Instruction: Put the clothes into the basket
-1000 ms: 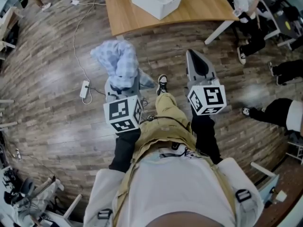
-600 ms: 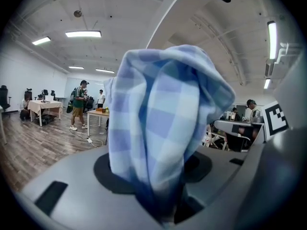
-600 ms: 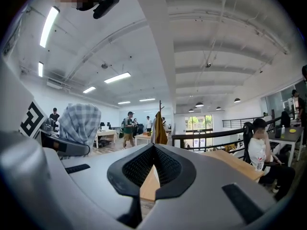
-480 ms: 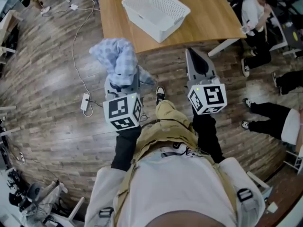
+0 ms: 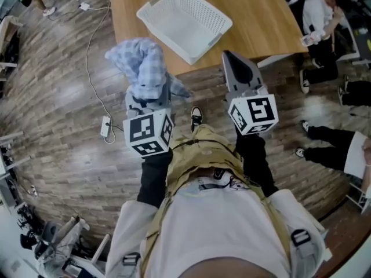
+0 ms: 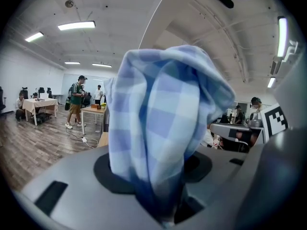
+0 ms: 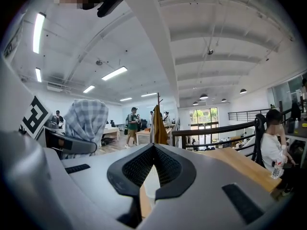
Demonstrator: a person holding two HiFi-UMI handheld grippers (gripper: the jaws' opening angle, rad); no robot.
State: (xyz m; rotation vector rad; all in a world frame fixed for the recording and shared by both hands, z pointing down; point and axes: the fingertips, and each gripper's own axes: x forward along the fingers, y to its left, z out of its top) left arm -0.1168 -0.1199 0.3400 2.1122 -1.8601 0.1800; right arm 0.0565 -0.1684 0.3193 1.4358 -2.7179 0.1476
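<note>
Everything turns on how the white perforated plastic basket (image 5: 184, 21) lies from the loaded claw. It sits on the light wooden table (image 5: 255, 16), ahead of both grippers and a little higher than them. Its long axis runs on a diagonal, so one corner points back towards the person. The blue-and-white checked cloth (image 5: 142, 68) is off the floor. It is bunched upright in the left gripper (image 5: 148, 100), just short of the basket's near-left rim and slightly to that side of it. In the left gripper view the pads are pressed onto the fabric (image 6: 163, 119), which rises between the jaws of the gripper (image 6: 163, 186) and blocks most of the view ahead. The right gripper (image 5: 235, 65) is off the basket's near-right side, close to the table edge. Its jaws meet at the tips with nothing between them (image 7: 153, 150). The left hand carries the load and is about as near the basket as the right, so the likely move is forward, up and a touch rightward over the rim.
</note>
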